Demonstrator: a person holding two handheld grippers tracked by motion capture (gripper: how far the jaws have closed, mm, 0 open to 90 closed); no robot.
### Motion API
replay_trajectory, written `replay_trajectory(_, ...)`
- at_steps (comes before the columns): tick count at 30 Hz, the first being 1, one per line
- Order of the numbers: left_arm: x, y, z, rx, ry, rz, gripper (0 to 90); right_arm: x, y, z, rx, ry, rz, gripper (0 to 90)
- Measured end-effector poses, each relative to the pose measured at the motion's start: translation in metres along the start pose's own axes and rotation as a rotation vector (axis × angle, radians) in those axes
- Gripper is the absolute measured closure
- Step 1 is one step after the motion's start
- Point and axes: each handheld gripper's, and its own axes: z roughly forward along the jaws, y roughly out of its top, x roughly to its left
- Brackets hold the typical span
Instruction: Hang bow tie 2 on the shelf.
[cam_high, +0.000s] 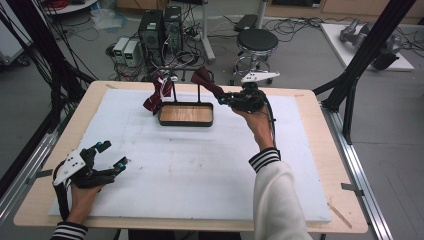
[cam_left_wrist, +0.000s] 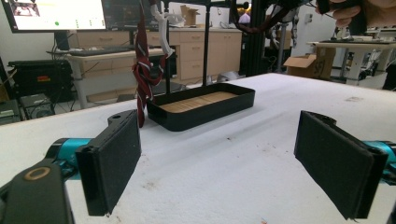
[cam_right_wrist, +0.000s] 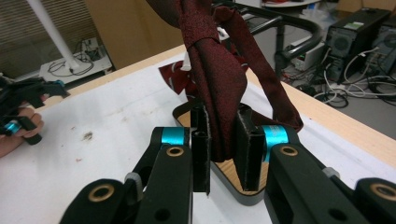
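Note:
My right gripper (cam_high: 221, 99) (cam_right_wrist: 223, 135) is shut on a plain dark red tie (cam_high: 204, 79) (cam_right_wrist: 215, 79), held up just right of the rack's posts above a black tray (cam_high: 186, 122) (cam_right_wrist: 243, 193) with a wooden floor. The tie drapes over the rack's black bar (cam_right_wrist: 285, 21). A second, striped dark red tie (cam_high: 156, 96) (cam_left_wrist: 141, 74) hangs knotted from a white hook on the rack's left side. My left gripper (cam_high: 113, 154) (cam_left_wrist: 224, 154) stands open and holds nothing near the board's front left corner, low over the board, its pads (cam_left_wrist: 112, 161) facing the tray (cam_left_wrist: 201, 109).
A white foam board (cam_high: 200, 170) covers the wooden table (cam_high: 320, 130). Black frame posts (cam_high: 365, 55) stand at the right and left sides. Behind the table are a stool (cam_high: 257, 42), computer towers (cam_high: 160, 27) and cables on the floor.

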Motion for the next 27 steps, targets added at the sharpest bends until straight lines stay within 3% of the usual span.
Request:
replay_trajectory(12,0.000,0.000,0.000,-0.001,0.003,0.001,15.2,-0.013,-0.004,0.001,-0.037,-0.028,0.053,79.0)
replay_trajectory(18,0.000,0.000,0.000,-0.002,0.005,-0.002,15.2,-0.017,-0.005,0.002,-0.052,-0.065,0.066,79.0)
replay_trajectory(27,0.000,0.000,0.000,-0.001,0.005,-0.001,15.2,-0.030,-0.011,-0.002,-0.097,-0.120,0.164,79.0)
